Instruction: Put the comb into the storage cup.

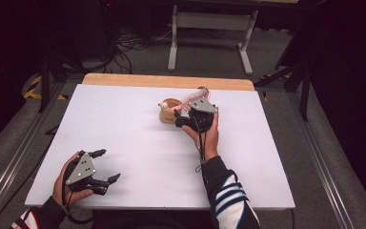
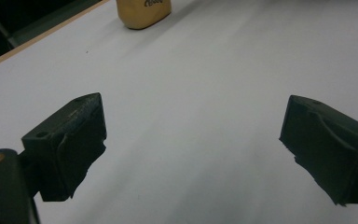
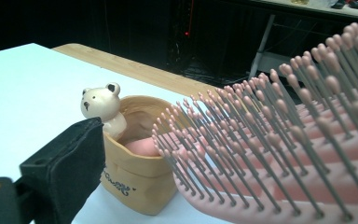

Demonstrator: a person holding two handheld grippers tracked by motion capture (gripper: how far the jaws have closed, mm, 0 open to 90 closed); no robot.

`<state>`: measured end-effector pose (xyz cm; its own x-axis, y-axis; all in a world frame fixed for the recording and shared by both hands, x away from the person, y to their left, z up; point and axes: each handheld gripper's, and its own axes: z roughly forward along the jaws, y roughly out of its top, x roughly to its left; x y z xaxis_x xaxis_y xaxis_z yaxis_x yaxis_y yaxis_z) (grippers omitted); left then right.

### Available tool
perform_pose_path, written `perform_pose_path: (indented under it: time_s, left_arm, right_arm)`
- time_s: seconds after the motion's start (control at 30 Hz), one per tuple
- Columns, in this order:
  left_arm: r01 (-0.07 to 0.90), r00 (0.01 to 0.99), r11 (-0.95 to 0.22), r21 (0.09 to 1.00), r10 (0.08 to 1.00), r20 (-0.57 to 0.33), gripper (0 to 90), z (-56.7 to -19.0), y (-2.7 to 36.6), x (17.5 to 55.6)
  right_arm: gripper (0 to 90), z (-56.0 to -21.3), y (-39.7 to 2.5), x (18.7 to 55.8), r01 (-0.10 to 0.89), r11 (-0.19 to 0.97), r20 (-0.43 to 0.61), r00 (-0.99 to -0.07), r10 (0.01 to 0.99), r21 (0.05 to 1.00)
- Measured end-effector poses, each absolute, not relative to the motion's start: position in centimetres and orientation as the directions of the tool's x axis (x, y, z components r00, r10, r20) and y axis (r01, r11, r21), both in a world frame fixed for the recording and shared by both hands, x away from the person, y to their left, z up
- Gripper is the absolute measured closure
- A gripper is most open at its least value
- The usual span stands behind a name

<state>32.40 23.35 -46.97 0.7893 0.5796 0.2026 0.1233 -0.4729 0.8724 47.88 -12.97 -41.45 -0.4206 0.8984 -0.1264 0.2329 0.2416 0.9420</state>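
A pink hairbrush (image 1: 191, 97) stands handle-down in a tan pot (image 1: 167, 116) at the table's middle, and a small bear figure (image 1: 163, 105) perches on the pot's rim. My right gripper (image 1: 181, 118) is right beside the pot, jaws spread wide. In the right gripper view the bristled brush head (image 3: 270, 154) leans between the jaws, apart from the left finger (image 3: 70, 168) and hiding the other. The pot (image 3: 135, 182) and bear (image 3: 100, 105) sit just beyond. My left gripper (image 1: 107, 165) rests open near the front left corner, with nothing between its jaws (image 2: 191, 140).
The white tabletop (image 1: 124, 124) has a wooden strip (image 1: 167, 81) along its far edge. The tan pot (image 2: 142, 11) shows far ahead in the left gripper view. A white table frame (image 1: 209, 33) and cables lie on the floor beyond.
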Motion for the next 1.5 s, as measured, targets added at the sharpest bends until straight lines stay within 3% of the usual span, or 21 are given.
perform_pose_path:
  time_s: [0.8,1.5]
  left_arm:
    - [0.123,0.786,-0.468,0.875,0.585,0.202,8.3,-46.9,23.4,32.4]
    - [0.123,0.780,-0.468,0.875,0.590,0.206,8.3,-46.9,23.5,32.4]
  right_arm:
    - [7.4,-40.7,-14.0,47.2,0.244,0.266,-0.134,-0.449,0.883,0.932]
    - [7.2,-39.8,-15.7,44.3,0.145,0.275,-0.180,-0.466,0.866,0.950]
